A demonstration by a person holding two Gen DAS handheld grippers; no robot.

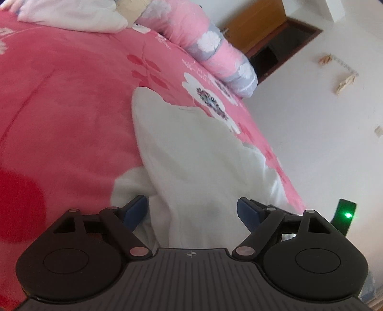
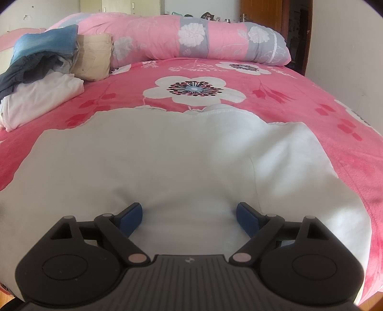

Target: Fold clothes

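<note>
Pinching a single layer at the white garment's six o'clock hem seems smartest, since the left gripper and right gripper both gape wide, holding nothing.

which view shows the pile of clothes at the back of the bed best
The right wrist view: the pile of clothes sits whole at upper left. The left wrist view catches only its white and beige edge at the top.

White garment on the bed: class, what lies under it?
The white garment lies spread on the pink flowered blanket, which shows all round it. What the cloth covers cannot be seen.
</note>
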